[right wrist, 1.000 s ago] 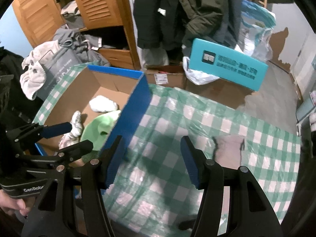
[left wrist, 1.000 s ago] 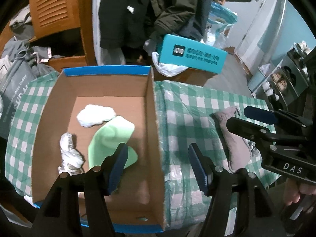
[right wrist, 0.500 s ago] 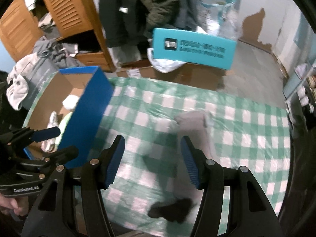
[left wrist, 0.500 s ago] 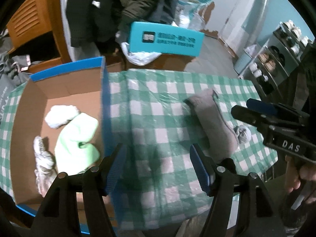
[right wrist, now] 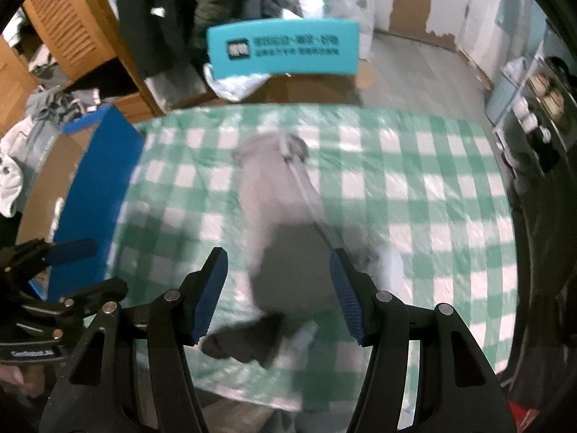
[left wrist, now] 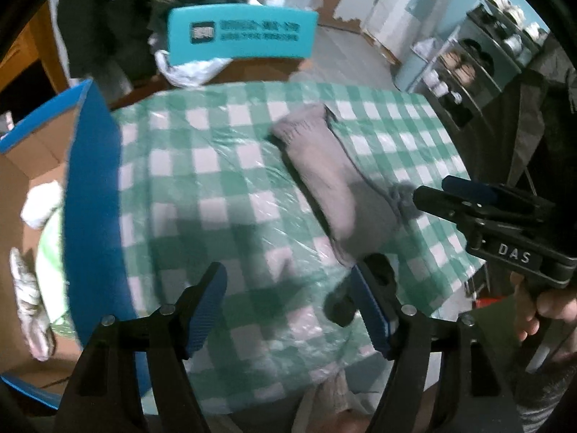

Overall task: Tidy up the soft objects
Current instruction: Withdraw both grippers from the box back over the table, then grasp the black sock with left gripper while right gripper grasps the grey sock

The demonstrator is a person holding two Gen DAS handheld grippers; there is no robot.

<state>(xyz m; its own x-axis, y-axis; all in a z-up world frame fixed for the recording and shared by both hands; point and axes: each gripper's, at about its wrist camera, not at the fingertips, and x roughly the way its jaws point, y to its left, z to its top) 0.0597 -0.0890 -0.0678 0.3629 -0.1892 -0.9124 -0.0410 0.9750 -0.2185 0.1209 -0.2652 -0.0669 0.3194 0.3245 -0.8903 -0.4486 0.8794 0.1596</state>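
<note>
Right wrist view: your right gripper [right wrist: 277, 292] hangs over the grey sock [right wrist: 281, 195], jaws parted and empty.
The sock lies flat on the green checked cloth [right wrist: 414, 187], right of the blue-sided cardboard box [left wrist: 90, 195], its near end between the blue pads; whether they touch it is blurred. A dark sock [right wrist: 245, 339] lies just below. Your left gripper [left wrist: 288, 310] has just been opening, nothing gripped, beside the grey sock's near end. The box holds a white sock [left wrist: 39, 202] and a light green item [left wrist: 50, 245].
</note>
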